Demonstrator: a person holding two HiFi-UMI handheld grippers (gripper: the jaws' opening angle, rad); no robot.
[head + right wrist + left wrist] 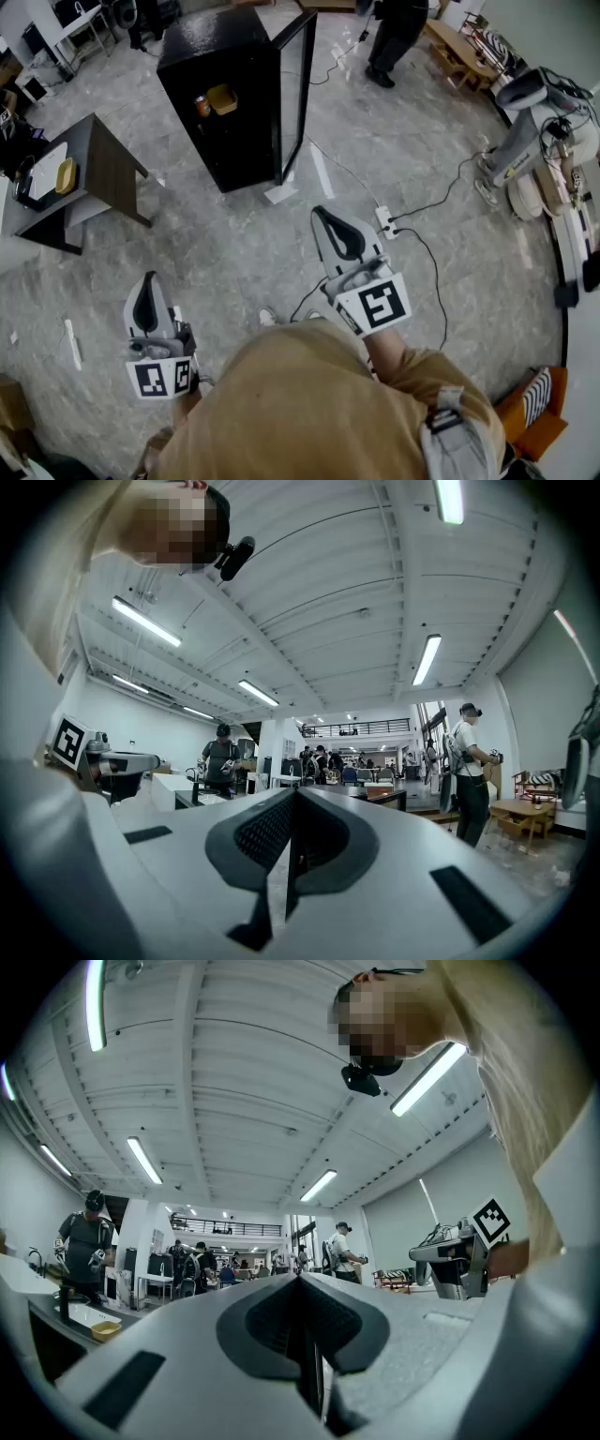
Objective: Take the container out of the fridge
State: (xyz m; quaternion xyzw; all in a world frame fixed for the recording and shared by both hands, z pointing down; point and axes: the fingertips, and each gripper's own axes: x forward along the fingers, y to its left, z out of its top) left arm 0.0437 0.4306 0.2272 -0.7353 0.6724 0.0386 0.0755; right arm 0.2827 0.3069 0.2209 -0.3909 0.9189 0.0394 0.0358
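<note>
Left gripper [146, 286] and right gripper [326, 220] are found clenched, empty, well apart from the open fridge [216, 42]. Jaws should be parted before the yellow container [223, 97] at the upper shelf's front edge is reached.

Ahead of the right gripper [320, 212], the black fridge [211, 54] is glossy, its door [298, 80] glass; the yellow container [223, 97] inside seems plastic (too small to be sure). The floor [234, 246] beneath looks like polished stone.

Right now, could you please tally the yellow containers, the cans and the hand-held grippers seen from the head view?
Shallow yellow plastic containers: 2
Orange drink can: 1
Grey hand-held grippers: 2
Total: 5
</note>
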